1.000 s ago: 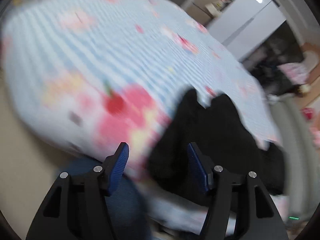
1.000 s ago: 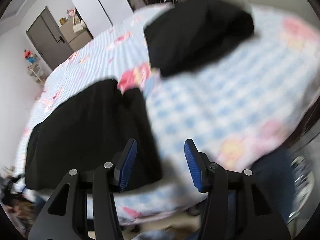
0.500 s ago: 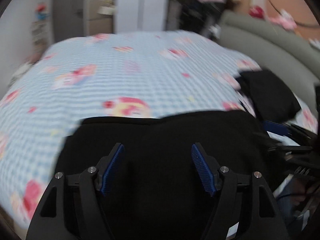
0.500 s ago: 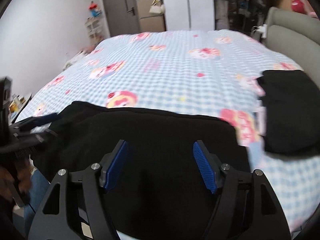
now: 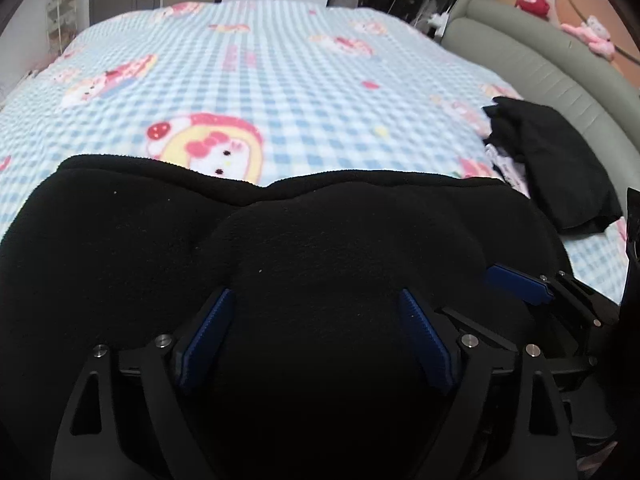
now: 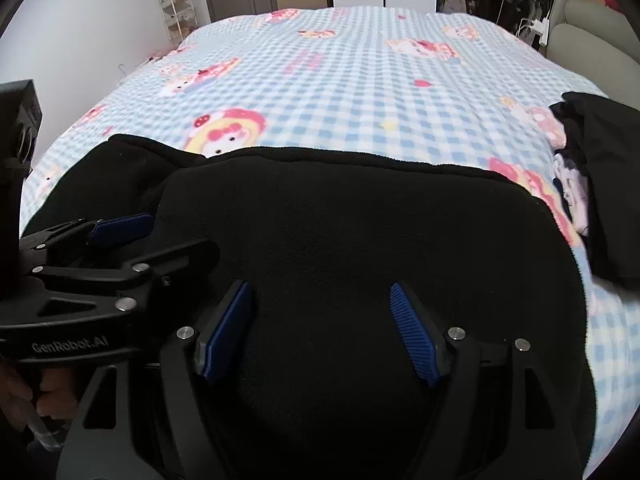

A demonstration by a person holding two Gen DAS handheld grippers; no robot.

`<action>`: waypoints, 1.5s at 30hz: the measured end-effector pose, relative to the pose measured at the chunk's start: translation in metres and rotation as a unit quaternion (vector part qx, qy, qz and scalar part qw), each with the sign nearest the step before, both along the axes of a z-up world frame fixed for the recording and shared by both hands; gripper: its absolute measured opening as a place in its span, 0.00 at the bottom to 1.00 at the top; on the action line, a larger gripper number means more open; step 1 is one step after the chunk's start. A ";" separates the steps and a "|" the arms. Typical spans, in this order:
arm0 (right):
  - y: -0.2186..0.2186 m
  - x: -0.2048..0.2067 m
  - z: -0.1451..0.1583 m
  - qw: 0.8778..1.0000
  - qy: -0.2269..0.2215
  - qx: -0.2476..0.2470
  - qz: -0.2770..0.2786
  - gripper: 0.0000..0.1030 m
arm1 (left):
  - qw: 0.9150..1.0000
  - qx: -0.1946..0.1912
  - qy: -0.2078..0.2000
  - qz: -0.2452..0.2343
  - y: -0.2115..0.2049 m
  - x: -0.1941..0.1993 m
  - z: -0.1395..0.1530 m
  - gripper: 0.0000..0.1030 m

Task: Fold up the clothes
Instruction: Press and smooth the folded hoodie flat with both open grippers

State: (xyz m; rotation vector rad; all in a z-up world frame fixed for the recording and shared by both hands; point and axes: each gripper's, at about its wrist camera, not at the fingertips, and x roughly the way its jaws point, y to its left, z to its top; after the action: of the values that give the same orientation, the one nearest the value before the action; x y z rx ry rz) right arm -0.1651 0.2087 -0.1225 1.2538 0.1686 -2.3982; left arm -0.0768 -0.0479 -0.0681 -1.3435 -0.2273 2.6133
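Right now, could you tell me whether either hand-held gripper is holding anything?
Nothing: left hand-held gripper and right hand-held gripper hover open over the black fleece garment.

Both claws nearer black garment [image 5: 320,248]

garment [image 5: 320,248]: plain black fleece | bed cover [image 5: 280,72]: light blue and white check, pink and yellow cartoon prints | folded pile [image 5: 560,168] at bed's right edge: black | tool pads [image 5: 208,336]: blue | headboard [image 5: 540,68]: grey

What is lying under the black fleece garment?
The black fleece garment lies on a blue checked cartoon-print blanket, visible beyond its far edge. Whatever sits beneath the garment itself is covered.
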 end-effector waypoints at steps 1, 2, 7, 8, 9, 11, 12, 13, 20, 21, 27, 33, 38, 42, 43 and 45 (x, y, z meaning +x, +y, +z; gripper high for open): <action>0.003 -0.004 -0.001 1.000 -0.008 -0.010 -0.002 0.73 | 1.000 -0.001 -0.003 0.000 0.001 -0.002 -0.001 0.86; 0.006 -0.007 -0.001 1.000 -0.014 -0.017 -0.001 0.73 | 1.000 -0.001 -0.007 0.000 0.002 -0.003 -0.003 0.88; 0.012 0.011 0.018 1.000 0.005 -0.020 0.002 0.73 | 1.000 -0.005 0.014 0.012 0.001 0.016 0.009 0.87; 0.014 0.017 0.024 1.000 0.011 -0.020 0.001 0.73 | 1.000 -0.006 0.025 0.017 -0.001 0.024 0.016 0.87; 0.016 0.024 0.030 1.000 0.017 -0.023 0.000 0.75 | 0.999 -0.007 0.036 0.021 -0.003 0.033 0.022 0.87; 0.021 0.037 0.040 0.999 0.028 -0.030 -0.010 0.75 | 0.998 -0.008 0.058 0.030 -0.006 0.050 0.034 0.87; 0.023 0.042 0.043 0.999 0.031 -0.032 -0.017 0.75 | 0.997 -0.011 0.064 0.036 -0.008 0.058 0.036 0.87; 0.024 0.043 0.041 0.999 0.028 -0.032 -0.022 0.75 | 0.997 -0.016 0.062 0.041 -0.011 0.062 0.034 0.87; 0.058 0.040 0.019 0.998 -0.003 -0.023 -0.055 0.76 | 0.993 -0.042 0.001 0.106 -0.061 0.075 0.000 0.83; 0.068 0.040 0.019 0.998 -0.005 -0.026 -0.063 0.77 | 0.991 -0.053 0.002 0.121 -0.070 0.078 0.000 0.83; 0.113 0.044 0.030 0.988 -0.012 -0.033 -0.150 0.73 | 0.990 -0.037 0.012 0.132 -0.075 0.096 0.009 0.80; 0.090 0.067 0.044 0.994 -0.006 -0.065 -0.091 0.74 | 0.998 0.022 0.040 0.038 -0.011 0.108 0.015 0.80; 0.052 0.081 0.016 0.999 -0.016 -0.007 -0.036 0.74 | 0.999 0.010 0.013 0.046 -0.009 0.104 -0.003 0.86; 0.071 0.085 0.011 0.999 -0.011 -0.007 -0.037 0.74 | 0.998 0.018 -0.001 0.061 -0.028 0.107 -0.008 0.87; 0.080 0.084 0.012 0.999 -0.006 0.001 -0.048 0.74 | 0.998 0.020 -0.005 0.064 -0.033 0.108 -0.009 0.87; 0.101 0.081 0.008 0.996 0.001 0.028 -0.084 0.75 | 0.997 0.024 -0.012 0.071 -0.043 0.109 -0.012 0.87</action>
State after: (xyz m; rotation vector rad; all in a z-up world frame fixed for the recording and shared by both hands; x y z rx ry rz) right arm -0.0839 0.3094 -0.1148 1.3391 0.1372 -2.5523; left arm 0.0323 -0.0908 -0.0796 -1.3913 -0.4002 2.6896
